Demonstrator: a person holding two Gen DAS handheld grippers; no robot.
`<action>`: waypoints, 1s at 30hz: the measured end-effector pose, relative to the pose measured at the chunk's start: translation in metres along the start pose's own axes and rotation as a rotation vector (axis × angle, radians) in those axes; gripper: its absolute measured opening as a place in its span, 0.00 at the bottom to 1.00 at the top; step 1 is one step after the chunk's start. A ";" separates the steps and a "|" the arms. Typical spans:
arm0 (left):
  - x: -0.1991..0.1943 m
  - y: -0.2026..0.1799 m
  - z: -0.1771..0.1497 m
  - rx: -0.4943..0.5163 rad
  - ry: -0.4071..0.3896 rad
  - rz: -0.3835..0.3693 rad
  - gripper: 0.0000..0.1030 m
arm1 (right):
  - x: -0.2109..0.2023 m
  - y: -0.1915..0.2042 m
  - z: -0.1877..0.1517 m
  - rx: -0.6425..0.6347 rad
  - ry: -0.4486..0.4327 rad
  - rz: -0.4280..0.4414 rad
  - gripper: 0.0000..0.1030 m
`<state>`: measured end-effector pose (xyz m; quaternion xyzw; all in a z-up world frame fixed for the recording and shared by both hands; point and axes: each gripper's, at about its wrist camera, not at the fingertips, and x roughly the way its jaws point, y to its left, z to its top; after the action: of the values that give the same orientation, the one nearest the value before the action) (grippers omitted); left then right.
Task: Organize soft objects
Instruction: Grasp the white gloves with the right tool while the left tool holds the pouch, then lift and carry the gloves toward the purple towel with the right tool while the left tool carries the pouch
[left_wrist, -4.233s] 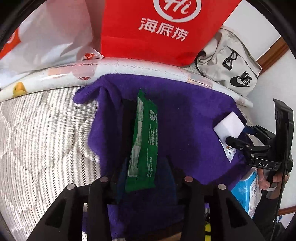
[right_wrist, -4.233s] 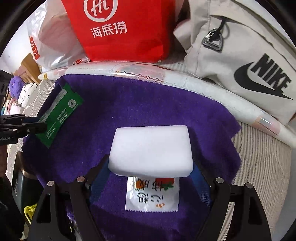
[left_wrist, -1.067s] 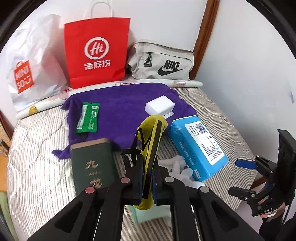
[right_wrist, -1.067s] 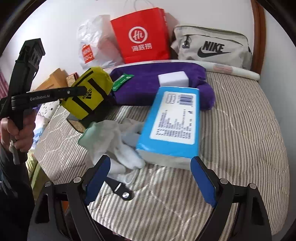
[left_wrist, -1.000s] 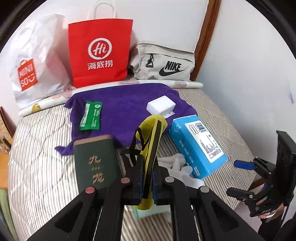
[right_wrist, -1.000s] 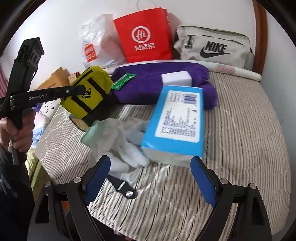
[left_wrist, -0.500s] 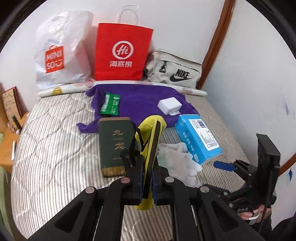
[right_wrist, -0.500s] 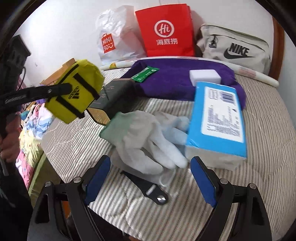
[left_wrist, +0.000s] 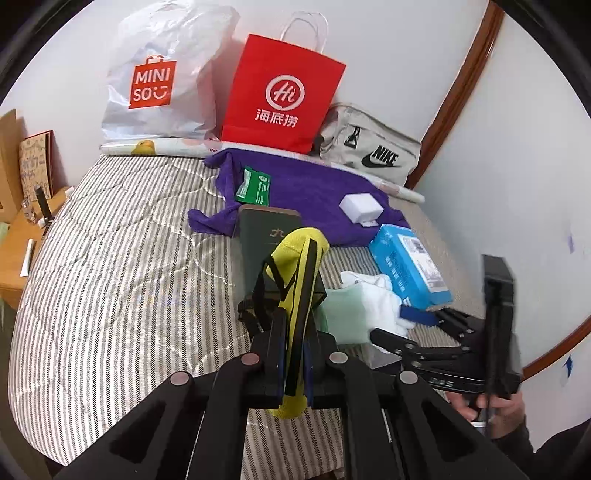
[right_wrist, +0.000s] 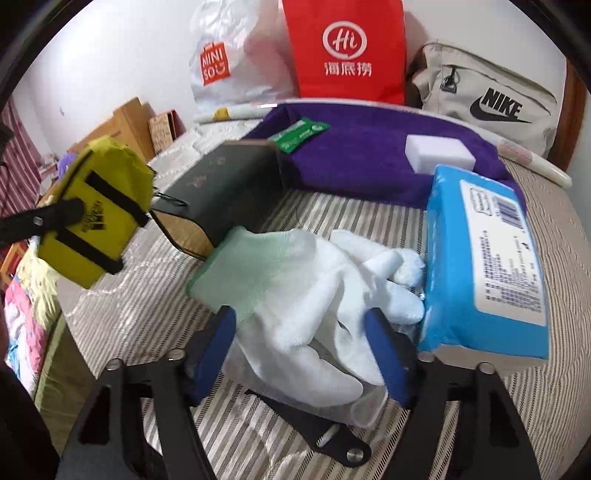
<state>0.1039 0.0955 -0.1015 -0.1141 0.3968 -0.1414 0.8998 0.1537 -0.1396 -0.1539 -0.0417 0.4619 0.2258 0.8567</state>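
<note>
My left gripper (left_wrist: 293, 354) is shut on a yellow pouch with black straps (left_wrist: 297, 273) and holds it above the striped bed; the pouch also shows in the right wrist view (right_wrist: 98, 210). My right gripper (right_wrist: 301, 343) is open, its blue pads on either side of white gloves with a green cuff (right_wrist: 295, 280); the gloves also show in the left wrist view (left_wrist: 364, 306). A purple towel (left_wrist: 314, 188) lies at the back with a green packet (left_wrist: 255, 184) and a white sponge (left_wrist: 360, 206) on it.
A blue wipes pack (right_wrist: 487, 258) lies right of the gloves, a dark green book (right_wrist: 229, 184) to their left. A red paper bag (left_wrist: 282, 99), a white Miniso bag (left_wrist: 159, 77) and a grey Nike bag (left_wrist: 369, 151) stand against the wall. A black tool (right_wrist: 321, 439) lies under the gloves.
My right gripper has moved forward down to the gloves and its jaws have narrowed around them. My left gripper has drawn back and up with the yellow pouch.
</note>
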 end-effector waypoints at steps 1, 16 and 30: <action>-0.003 0.002 0.000 -0.003 -0.004 -0.011 0.08 | 0.002 0.000 0.000 0.000 0.003 0.001 0.49; -0.027 0.003 -0.007 -0.012 -0.034 -0.020 0.08 | -0.059 0.000 0.002 -0.031 -0.146 0.107 0.09; 0.022 -0.005 -0.049 0.013 0.121 0.092 0.08 | -0.099 -0.041 -0.068 0.012 -0.067 -0.072 0.10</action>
<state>0.0805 0.0784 -0.1471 -0.0812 0.4544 -0.1089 0.8804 0.0715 -0.2299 -0.1178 -0.0452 0.4323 0.1934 0.8796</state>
